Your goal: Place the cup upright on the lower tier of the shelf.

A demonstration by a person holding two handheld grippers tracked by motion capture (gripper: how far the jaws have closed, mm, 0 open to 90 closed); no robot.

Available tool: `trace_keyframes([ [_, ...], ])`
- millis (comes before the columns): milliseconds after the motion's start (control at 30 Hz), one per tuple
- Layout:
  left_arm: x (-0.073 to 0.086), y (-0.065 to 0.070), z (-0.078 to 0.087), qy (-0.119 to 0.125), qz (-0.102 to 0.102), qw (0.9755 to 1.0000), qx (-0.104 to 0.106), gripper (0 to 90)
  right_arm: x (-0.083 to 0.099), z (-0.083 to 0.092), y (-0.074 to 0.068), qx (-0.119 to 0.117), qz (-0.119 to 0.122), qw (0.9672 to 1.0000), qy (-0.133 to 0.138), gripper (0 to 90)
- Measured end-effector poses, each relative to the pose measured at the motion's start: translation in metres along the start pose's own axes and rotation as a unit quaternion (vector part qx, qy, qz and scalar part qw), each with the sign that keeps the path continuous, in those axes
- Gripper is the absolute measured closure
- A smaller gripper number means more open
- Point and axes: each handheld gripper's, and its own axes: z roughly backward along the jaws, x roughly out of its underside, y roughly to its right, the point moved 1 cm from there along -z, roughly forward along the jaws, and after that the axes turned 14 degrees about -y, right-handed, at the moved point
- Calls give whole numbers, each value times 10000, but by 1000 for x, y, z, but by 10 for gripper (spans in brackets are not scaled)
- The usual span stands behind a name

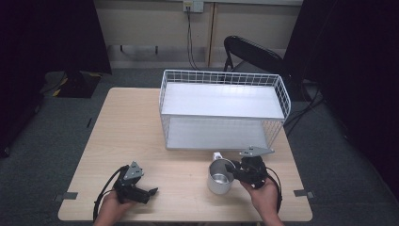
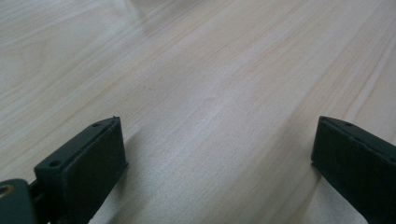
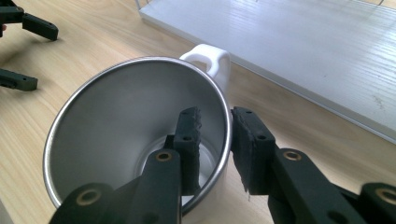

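Steel mug (image 1: 219, 177) in front of the wire rack (image 1: 224, 109): right gripper (image 3: 215, 140) fingers are pinching its wall; left gripper (image 2: 219, 154) fingers are standing wide.

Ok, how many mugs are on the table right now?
1. The metal mug stands near the table's front right, before the wire shelf rack, with the right gripper pinching its rim. None seems hidden.

The worktop (image 1: 141, 122) fills the middle of the high view. A wire shelf rack (image 1: 223, 108) stands on its upper right part. Just below the rack, at lower right, a mug (image 1: 220, 176) stands upright, with the right tool (image 1: 234, 172) straddling its right wall. The left tool (image 1: 149, 193) sits at lower left, well apart.
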Motion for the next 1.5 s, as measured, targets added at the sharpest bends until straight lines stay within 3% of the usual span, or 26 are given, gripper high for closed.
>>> trace_keyframes([
  [233,0,0,0,-2,0,10000,-3,23,1,-4,0,10,28,10000,-59,724],
  [433,0,0,0,-2,1,10000,-4,23,0,-6,0,49,59,10000,-39,796],
  [667,0,0,0,1,15,10000,10,23,-1,-5,-2,170,241,9995,-129,814],
  [1033,0,0,0,-2,14,10000,10,22,-1,-5,0,170,260,9994,-123,819],
  [1500,0,0,0,-9,11,10000,7,21,0,4,12,182,4,9997,139,820],
])
